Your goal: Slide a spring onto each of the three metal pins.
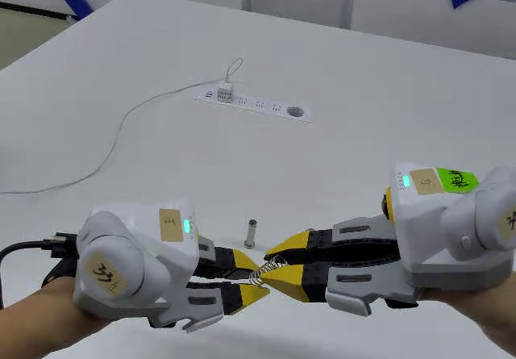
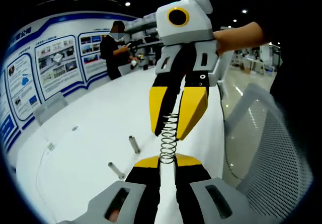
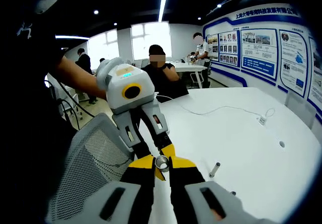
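Pinching spring (image 2: 169,136) ends, nearly closed: left gripper (image 2: 167,159) and right gripper (image 3: 161,164) fingers.

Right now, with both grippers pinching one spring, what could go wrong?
The spring is held only by its ends between the left gripper and right gripper; pushing them together could buckle it and flick it away. A pin stands upright just beyond the jaw tips; a careless sweep might knock it over.

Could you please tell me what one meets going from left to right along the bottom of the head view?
black cable → left gripper → spring → right gripper
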`<action>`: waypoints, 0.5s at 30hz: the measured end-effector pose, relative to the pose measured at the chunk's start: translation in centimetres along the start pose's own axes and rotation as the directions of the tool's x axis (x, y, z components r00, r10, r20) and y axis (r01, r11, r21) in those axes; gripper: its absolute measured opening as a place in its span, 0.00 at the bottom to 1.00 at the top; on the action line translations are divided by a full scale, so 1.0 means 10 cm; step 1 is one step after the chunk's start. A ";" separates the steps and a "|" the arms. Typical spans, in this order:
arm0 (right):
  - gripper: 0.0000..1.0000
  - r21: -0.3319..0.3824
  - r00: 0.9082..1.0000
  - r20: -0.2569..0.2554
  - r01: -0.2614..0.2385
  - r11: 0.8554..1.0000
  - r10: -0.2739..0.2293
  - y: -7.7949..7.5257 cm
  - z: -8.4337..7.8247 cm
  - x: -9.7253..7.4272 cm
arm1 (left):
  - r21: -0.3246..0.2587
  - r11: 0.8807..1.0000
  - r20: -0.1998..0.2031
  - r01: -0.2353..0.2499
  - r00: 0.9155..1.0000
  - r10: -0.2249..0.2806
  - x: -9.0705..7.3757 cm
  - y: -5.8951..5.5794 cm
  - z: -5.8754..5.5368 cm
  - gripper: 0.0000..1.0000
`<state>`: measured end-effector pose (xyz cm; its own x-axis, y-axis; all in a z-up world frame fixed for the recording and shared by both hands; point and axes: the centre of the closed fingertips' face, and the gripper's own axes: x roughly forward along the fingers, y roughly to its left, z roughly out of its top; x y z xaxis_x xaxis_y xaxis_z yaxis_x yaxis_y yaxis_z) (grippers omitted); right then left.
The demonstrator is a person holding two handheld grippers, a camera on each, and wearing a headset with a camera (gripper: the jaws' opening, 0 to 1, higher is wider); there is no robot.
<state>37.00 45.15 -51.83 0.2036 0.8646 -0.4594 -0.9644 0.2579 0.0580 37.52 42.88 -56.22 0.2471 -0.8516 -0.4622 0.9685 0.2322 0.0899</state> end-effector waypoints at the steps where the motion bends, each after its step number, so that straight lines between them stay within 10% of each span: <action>1: 0.11 0.004 1.000 0.004 0.002 1.000 -0.002 0.00 0.01 0.00 | -0.005 1.000 0.003 -0.001 1.000 0.001 0.00 0.00 0.00 0.09; 15: 0.11 0.034 0.999 0.011 0.037 0.999 -0.038 -0.12 0.11 0.02 | 0.034 0.999 0.047 -0.041 0.998 0.040 -0.04 0.06 0.00 0.05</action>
<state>38.33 45.45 -51.02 0.2416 0.8588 -0.4518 -0.9499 0.3044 0.0707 38.04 43.36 -55.95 0.2864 -0.8629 -0.4164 0.9580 0.2511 0.1387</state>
